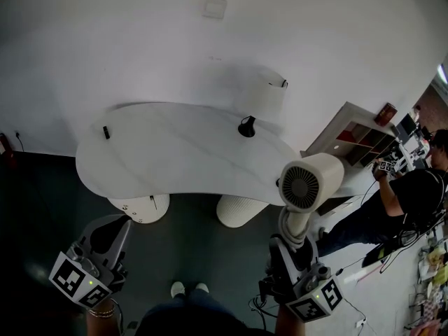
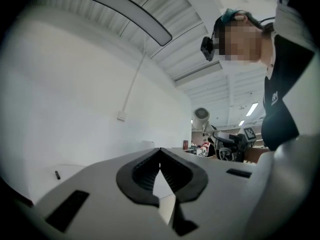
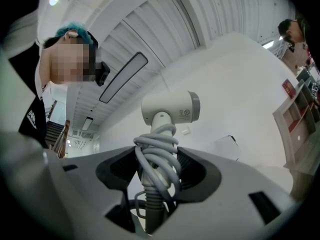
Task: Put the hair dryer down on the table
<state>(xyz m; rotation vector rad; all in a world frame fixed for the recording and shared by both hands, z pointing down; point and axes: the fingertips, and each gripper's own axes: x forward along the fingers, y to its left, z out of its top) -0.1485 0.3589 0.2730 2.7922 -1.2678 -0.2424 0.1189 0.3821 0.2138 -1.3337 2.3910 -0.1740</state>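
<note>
right gripper (image 3: 158, 173) has its jaws spread wide and pressed on both sides of the handle of the hair dryer (image 3: 170, 109), which rises upright out of them. a grey cord (image 3: 159, 151) is wound in loops round that handle just where the pads bite. in the head view the dryer's cream barrel sits straight above this gripper with its round grille facing the camera, held up in the air and resting on nothing. well off to that gripper's left, the left gripper (image 1: 110, 233) is at about the same level, its jaws brought together with nothing between them, as its own view shows. below and between the two grippers are the person's shoes (image 1: 187, 287) on the dark floor. ahead of both grippers lies the white curved table (image 1: 168, 156) on two pale round pedestals (image 1: 241, 210). the dryer's barrel shows against the table's near right edge, and i cannot tell whether it hangs over the top or short of it. farther on, toward the table's back edge, is a white shade (image 1: 266, 93) with a black piece (image 1: 246, 126) just beside it, and far to their left a small black item (image 1: 106, 132). off to the right gripper's right, past the table, are a white shelf unit (image 1: 357, 135) and another person (image 1: 413, 194). farthest off, a white plate (image 1: 214, 7) sits on the wall.
</note>
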